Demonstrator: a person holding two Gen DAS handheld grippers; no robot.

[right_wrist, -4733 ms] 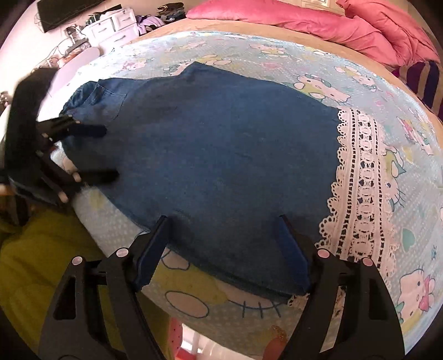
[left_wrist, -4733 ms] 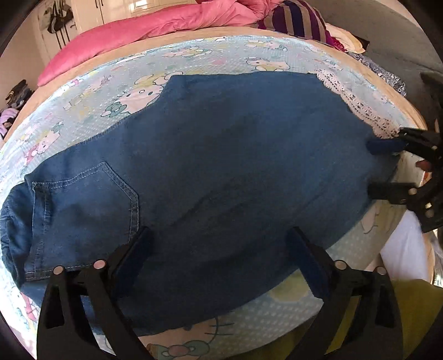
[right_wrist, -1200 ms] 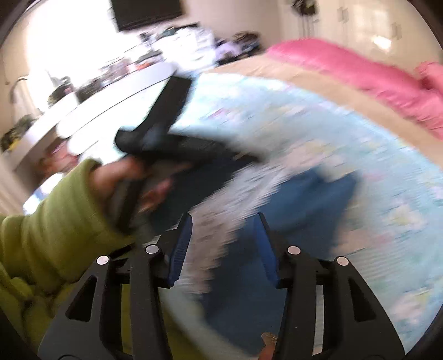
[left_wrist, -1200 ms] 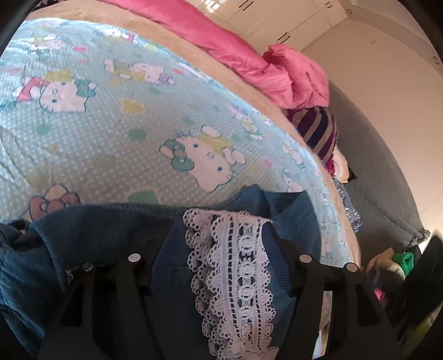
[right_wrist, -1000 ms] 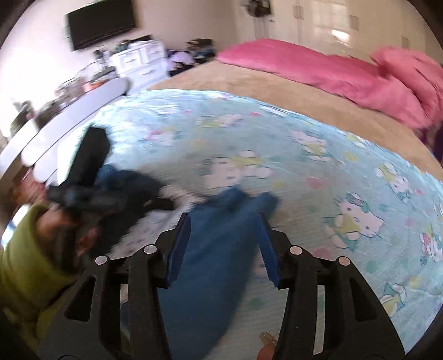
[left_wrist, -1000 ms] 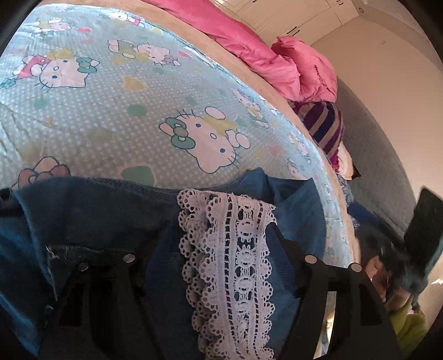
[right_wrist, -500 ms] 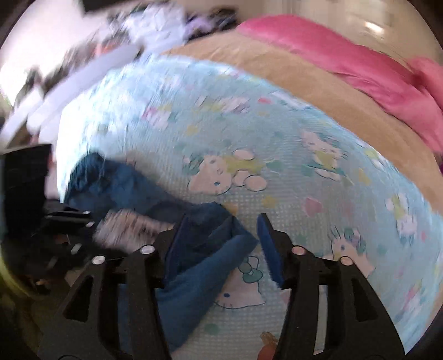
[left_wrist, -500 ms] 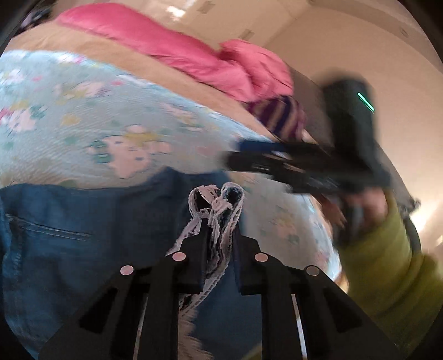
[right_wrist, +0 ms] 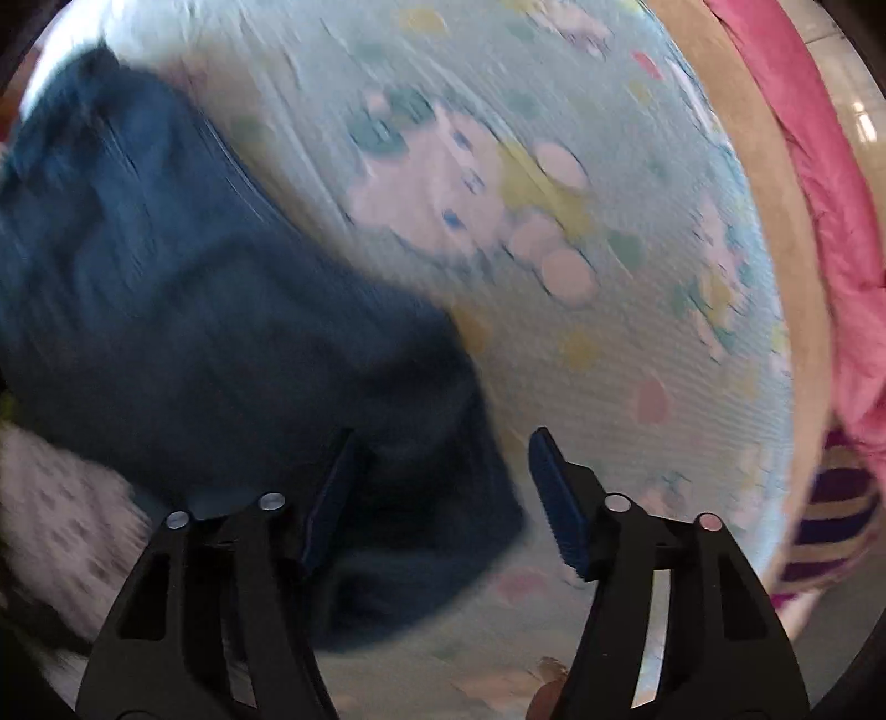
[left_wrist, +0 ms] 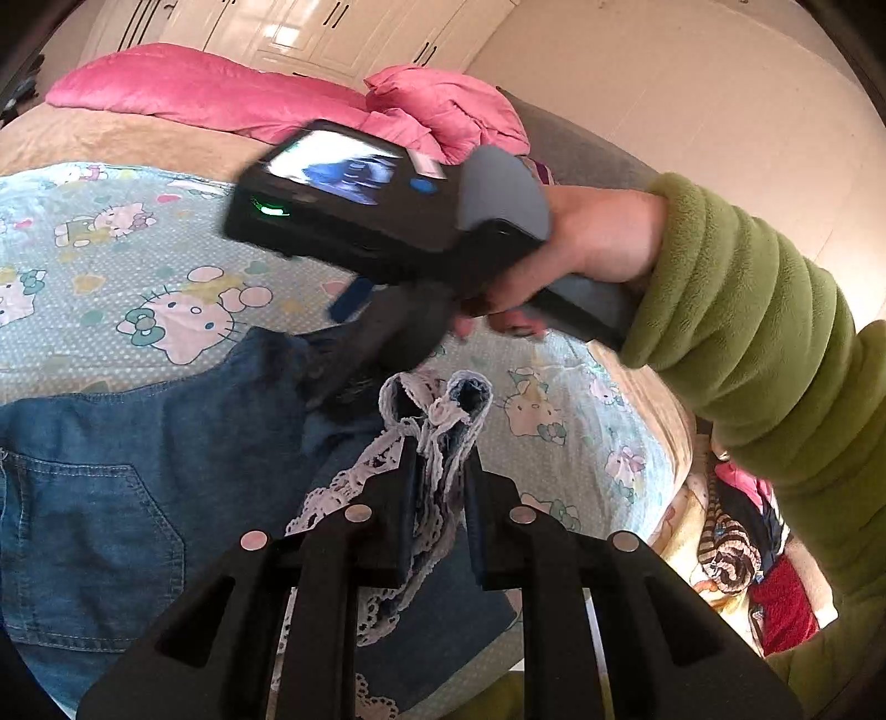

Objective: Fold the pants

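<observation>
Blue denim pants (left_wrist: 111, 476) with a white lace hem (left_wrist: 437, 404) lie folded over on the bed. My left gripper (left_wrist: 440, 459) is shut on the bunched lace hem and lifts it off the denim. In the left wrist view the right gripper's black body (left_wrist: 360, 205), held by a hand in a green sleeve (left_wrist: 742, 332), points steeply down at the far denim corner. In the blurred right wrist view my right gripper (right_wrist: 437, 471) hangs over that corner of the pants (right_wrist: 221, 343), jaws opening. Cloth lies under and between the fingers; the blue pads (right_wrist: 554, 498) do not press it.
The bed carries a light blue cartoon-cat sheet (left_wrist: 183, 288) and a beige blanket (left_wrist: 111, 138). Pink duvets (left_wrist: 232, 105) are piled at the head, with a striped cloth (right_wrist: 830, 520) beside them. White wardrobes (left_wrist: 310, 33) stand behind. Clothes lie on the floor (left_wrist: 747, 559) at the right.
My left gripper closed on the lace hem and raised it. The right gripper swung across from the side, tipped downward over the far denim corner, and its jaws widened.
</observation>
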